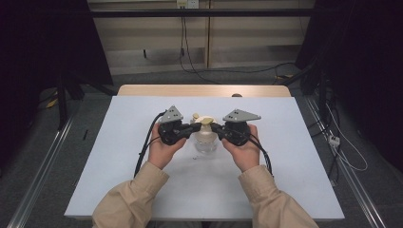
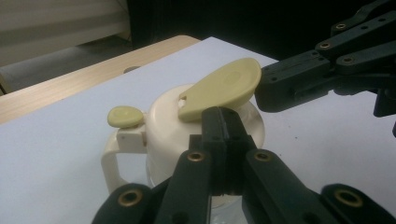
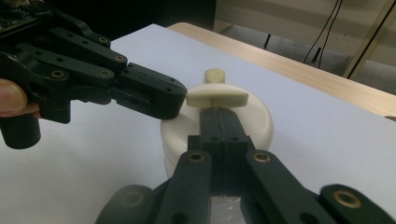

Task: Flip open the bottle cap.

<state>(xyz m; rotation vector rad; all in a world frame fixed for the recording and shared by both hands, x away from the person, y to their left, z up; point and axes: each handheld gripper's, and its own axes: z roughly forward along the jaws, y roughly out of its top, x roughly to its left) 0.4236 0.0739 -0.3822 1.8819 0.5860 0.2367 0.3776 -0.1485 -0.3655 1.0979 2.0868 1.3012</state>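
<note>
A clear cup with a cream lid stands mid-table between both hands. On the lid a pale yellow flip tab is tilted up, and a small yellow knob sits above the cup's side handle. My left gripper is shut, its tip on the lid just under the tab. My right gripper is shut too, its tip under the tab from the opposite side. In the high view the left gripper and the right gripper meet over the lid. Neither holds anything between its jaws.
A white sheet covers the wooden table, with free room all round the cup. Cables run over the floor behind the table, and a metal rail lies along its left side.
</note>
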